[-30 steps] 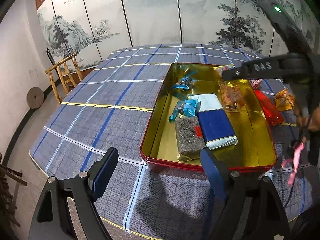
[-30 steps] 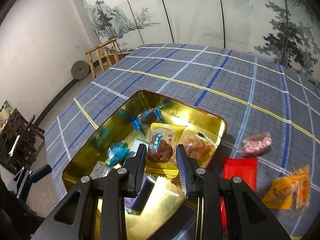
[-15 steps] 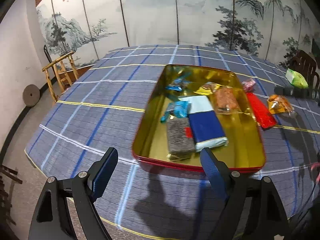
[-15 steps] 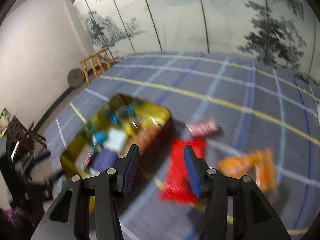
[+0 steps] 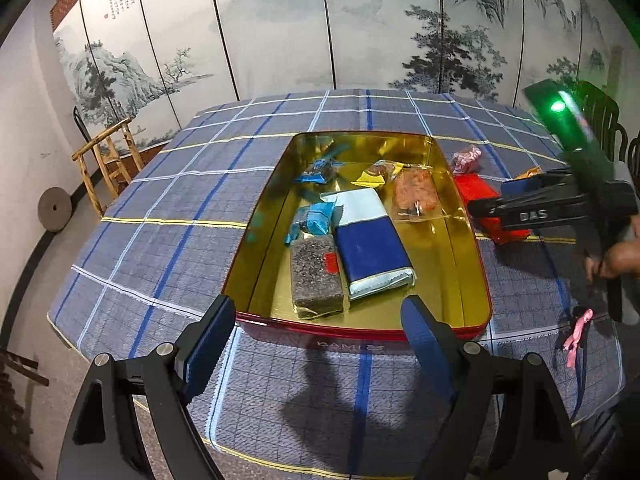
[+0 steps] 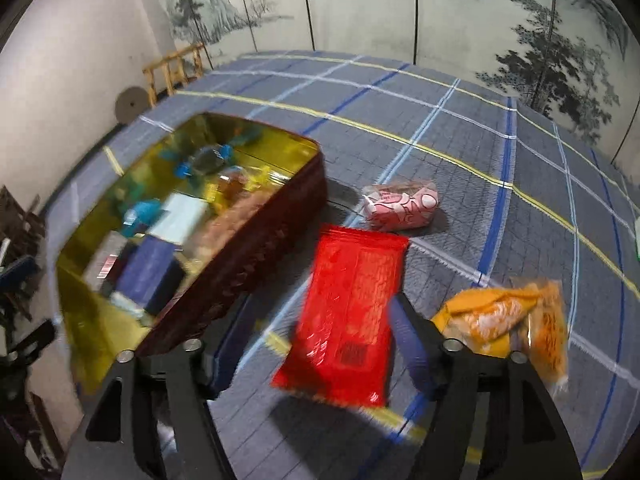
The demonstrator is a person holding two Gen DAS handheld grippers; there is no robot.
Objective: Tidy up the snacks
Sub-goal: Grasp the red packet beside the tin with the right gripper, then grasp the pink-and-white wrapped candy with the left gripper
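Red snack packet (image 6: 352, 316), flat and glossy, lies on cloth.

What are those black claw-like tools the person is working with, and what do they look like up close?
Each is a hand-held gripper: the left gripper and right gripper have black angular frames, silver bolts, and blue ribbed pads inside the fingers. The right one bears white "DAS" lettering, a glowing green light, and a dangling pink ribbon.
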